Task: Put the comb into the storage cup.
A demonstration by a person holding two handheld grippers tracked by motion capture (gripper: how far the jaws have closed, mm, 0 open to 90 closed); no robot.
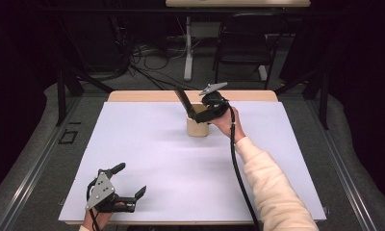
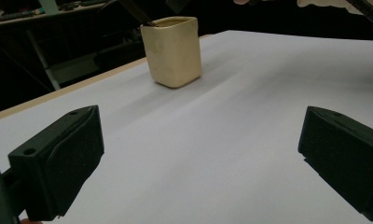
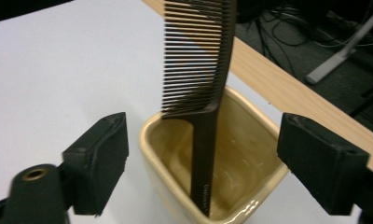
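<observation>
Comb (image 3: 201,70): a dark comb stands handle-down inside the cup, teeth end up, leaning against the far rim toward the wooden edge of the bench.
Cup (image 1: 197,126): a cream, square-sided cup sits upright near the far middle of the white sheet (image 1: 181,163) covering the bench; apart from the comb it looks empty.
Right gripper (image 1: 196,117): held just above and beside the cup, its fingers (image 3: 97,163) spread wide on either side of the comb and touching neither comb nor cup.
Left gripper (image 1: 130,185): rests low at the near left corner of the bench, well apart from the cup, fingers (image 2: 58,161) released and empty.
Done so far: judging by how things lie, the comb is already placed in the cup and let go.
Left to do: probably only drawing the right gripper clear without knocking the comb.
</observation>
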